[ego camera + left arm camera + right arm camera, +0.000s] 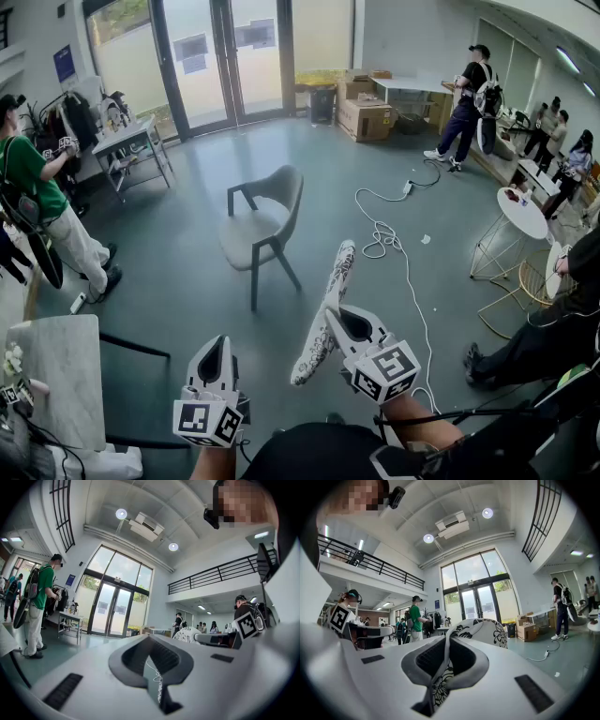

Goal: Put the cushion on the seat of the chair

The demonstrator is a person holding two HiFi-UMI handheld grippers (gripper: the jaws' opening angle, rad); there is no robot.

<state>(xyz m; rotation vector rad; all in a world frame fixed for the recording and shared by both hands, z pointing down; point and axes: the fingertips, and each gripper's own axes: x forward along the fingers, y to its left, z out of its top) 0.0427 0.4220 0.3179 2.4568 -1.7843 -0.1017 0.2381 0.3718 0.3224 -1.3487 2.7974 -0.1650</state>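
Note:
A grey chair with dark legs stands on the open floor ahead of me, its seat bare. My right gripper is shut on the edge of the cushion, a flat white one with a black floral print. The cushion hangs on edge in front of me, short of the chair. Seen from the right gripper view, the cushion rises out of the closed jaws of the right gripper. My left gripper is level at the lower left, apart from the cushion. Its jaws look shut, with only a thin thread in the slit.
A white cable snakes over the floor right of the chair. A round white table and a seated person are at the right. A marble-topped table is at my lower left. A person in green stands left; cardboard boxes lie at the back.

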